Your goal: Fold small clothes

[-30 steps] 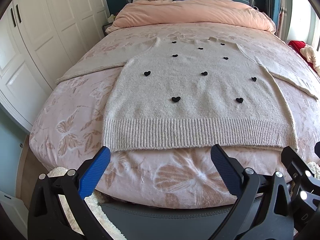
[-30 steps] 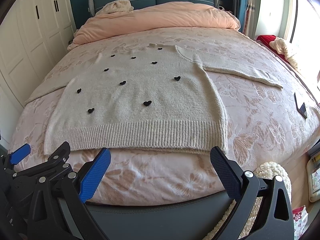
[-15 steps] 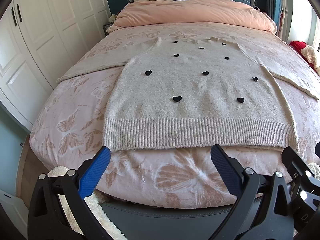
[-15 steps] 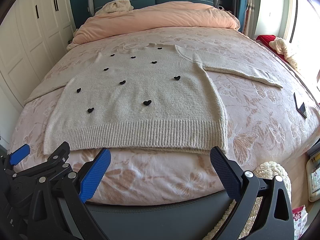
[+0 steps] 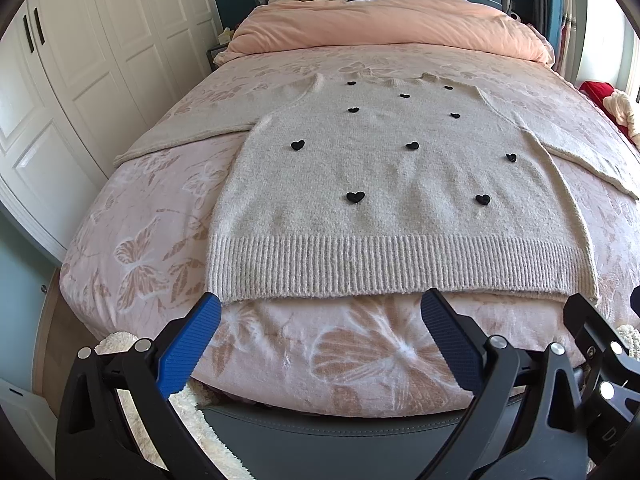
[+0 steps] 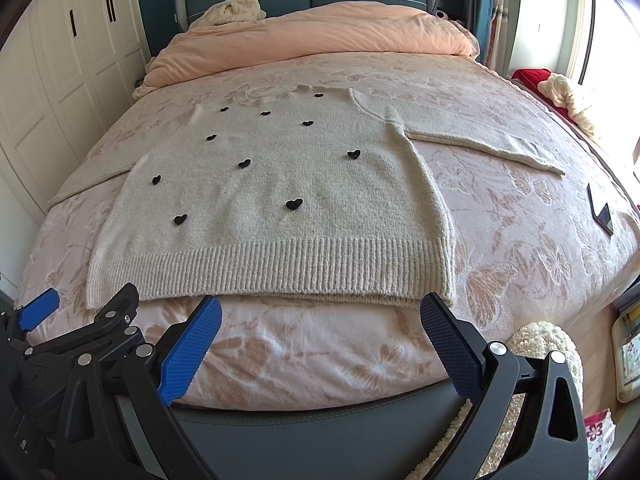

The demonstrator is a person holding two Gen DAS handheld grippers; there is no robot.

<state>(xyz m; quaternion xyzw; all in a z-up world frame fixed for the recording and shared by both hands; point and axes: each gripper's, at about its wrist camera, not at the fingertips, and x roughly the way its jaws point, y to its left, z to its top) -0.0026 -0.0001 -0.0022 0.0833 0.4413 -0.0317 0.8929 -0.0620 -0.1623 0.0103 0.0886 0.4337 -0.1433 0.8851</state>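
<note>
A beige knit sweater (image 5: 392, 184) with small black hearts lies flat, face up, on the bed, both sleeves spread out to the sides; it also shows in the right wrist view (image 6: 280, 192). Its ribbed hem is toward me, near the foot of the bed. My left gripper (image 5: 320, 344) is open and empty, hovering just short of the hem's left half. My right gripper (image 6: 320, 344) is open and empty, just short of the hem's right half. The left gripper also shows at the lower left of the right wrist view (image 6: 38, 314).
The bed (image 5: 132, 240) has a pink butterfly cover and a peach duvet (image 5: 384, 24) bunched at the headboard. White wardrobes (image 5: 80, 60) stand on the left. A dark phone (image 6: 600, 208) lies on the bed's right edge. A fluffy rug (image 6: 544, 340) lies on the floor.
Both grippers have edged slightly forward toward the hem. The sweater has not moved.
</note>
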